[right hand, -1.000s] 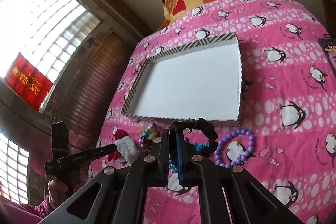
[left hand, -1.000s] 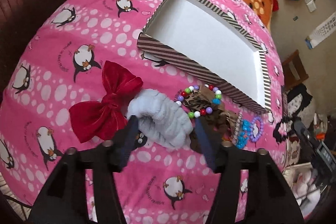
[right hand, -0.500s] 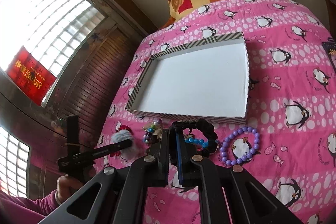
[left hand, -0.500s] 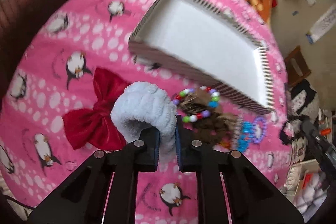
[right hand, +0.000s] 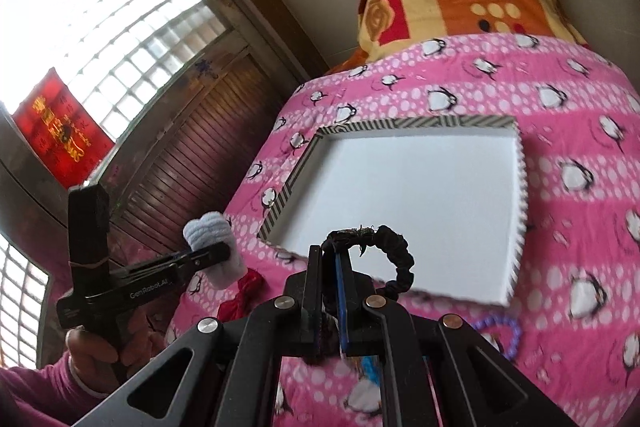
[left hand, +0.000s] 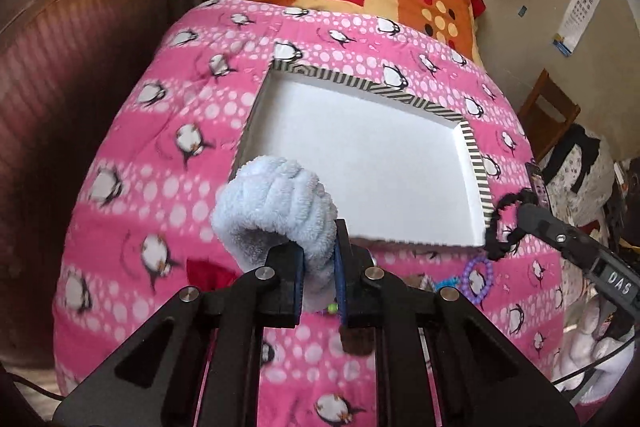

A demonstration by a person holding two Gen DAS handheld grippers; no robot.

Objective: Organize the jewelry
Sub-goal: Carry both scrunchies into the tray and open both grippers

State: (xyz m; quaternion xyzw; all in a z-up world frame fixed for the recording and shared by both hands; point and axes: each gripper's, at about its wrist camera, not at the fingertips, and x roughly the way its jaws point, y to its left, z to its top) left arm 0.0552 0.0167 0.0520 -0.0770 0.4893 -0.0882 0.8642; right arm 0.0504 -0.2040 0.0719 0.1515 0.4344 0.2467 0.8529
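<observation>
Nearest each camera, both grippers are loaded: the left gripper (left hand: 318,279) pinches a fluffy blue band (left hand: 276,203), and the right gripper (right hand: 330,291) pinches a black scrunchie (right hand: 394,259), both raised off the bed (left hand: 132,187). Below them a red bow (left hand: 204,273), a purple bracelet (left hand: 476,277) and other blurred bits lie loose on the quilt. Beyond, the striped tray (left hand: 474,155) holds nothing, so sorting seems barely begun. Both grippers point forward toward the tray's near edge, the left one held in a fist (right hand: 94,347).
</observation>
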